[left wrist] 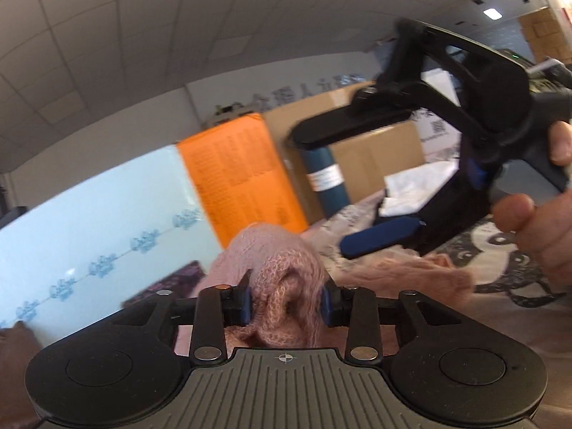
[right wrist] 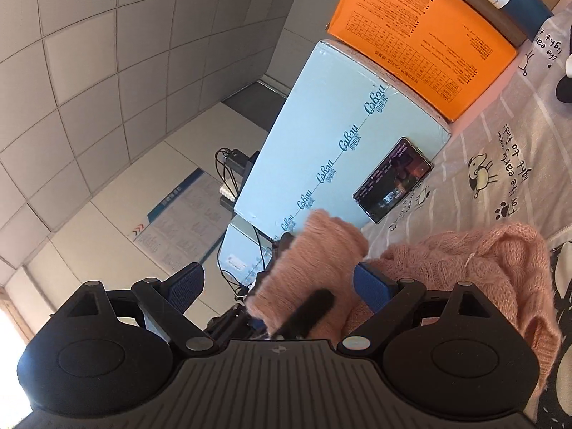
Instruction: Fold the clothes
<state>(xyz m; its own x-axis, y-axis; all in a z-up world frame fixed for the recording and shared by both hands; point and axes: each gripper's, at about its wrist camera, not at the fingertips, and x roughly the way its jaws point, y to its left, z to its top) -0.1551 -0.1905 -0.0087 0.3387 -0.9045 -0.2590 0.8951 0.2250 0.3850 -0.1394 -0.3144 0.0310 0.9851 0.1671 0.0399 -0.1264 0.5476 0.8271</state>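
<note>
Loosely bunched, the fuzzy pink knit sweater [left wrist: 286, 286] sags between claw pads.

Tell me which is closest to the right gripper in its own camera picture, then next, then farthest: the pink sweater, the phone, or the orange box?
1. Pink sweater: nearest, a fuzzy part sits between the right gripper fingers, the rest to the right.
2. Phone: farther out, leaning on the pale blue box.
3. Orange box: farthest, near the picture's top.
</note>
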